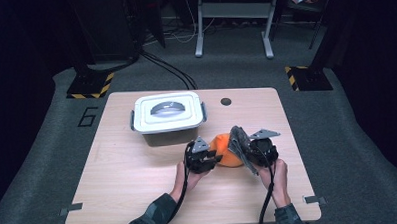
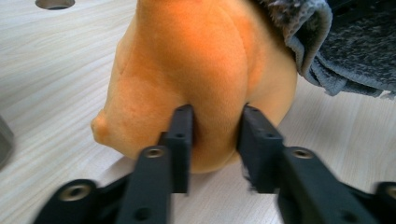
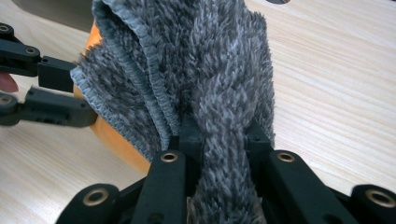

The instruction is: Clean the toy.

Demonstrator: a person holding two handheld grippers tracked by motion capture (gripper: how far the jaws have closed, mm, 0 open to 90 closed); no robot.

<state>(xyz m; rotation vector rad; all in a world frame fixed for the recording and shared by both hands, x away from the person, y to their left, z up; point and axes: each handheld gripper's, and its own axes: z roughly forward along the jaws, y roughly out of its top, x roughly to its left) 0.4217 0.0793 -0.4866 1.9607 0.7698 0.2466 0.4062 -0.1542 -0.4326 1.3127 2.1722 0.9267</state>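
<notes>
- The orange plush toy [image 1: 226,150] lies on the wooden table [image 1: 139,184], in front of the closed white box [image 1: 167,115] and between the two grippers.
- The left gripper [image 2: 217,135] has its two black jaws standing on either side of a bulge of the toy. The plush fills the gap between them and dents a little at the inner faces, so I judge that the pads press on it, though lightly.
- The right gripper [image 3: 219,135] is clamped tight on a bunched fold of the grey fluffy towel [image 3: 196,60]. The rest of the towel stands up from the jaws and hangs against the toy's side.
- The toy looks soft and light. Its surface is short velvet-like plush, so it probably gives way under the pads and does not slip much.
- Because it is stuffed, a grip on a wide round part may squeeze out. I think a narrower bulge or a seam fold, like the one between the left jaws now, is the better place to hold.
- The towel seems limp and light, with long pile. It keeps no shape, so it should be taken by a gathered fold or by its stitched hem [image 3: 140,88], as the right jaws do now.
- Nothing here looks fragile; the main risk is that the loose cloth drags the toy along the table.
</notes>
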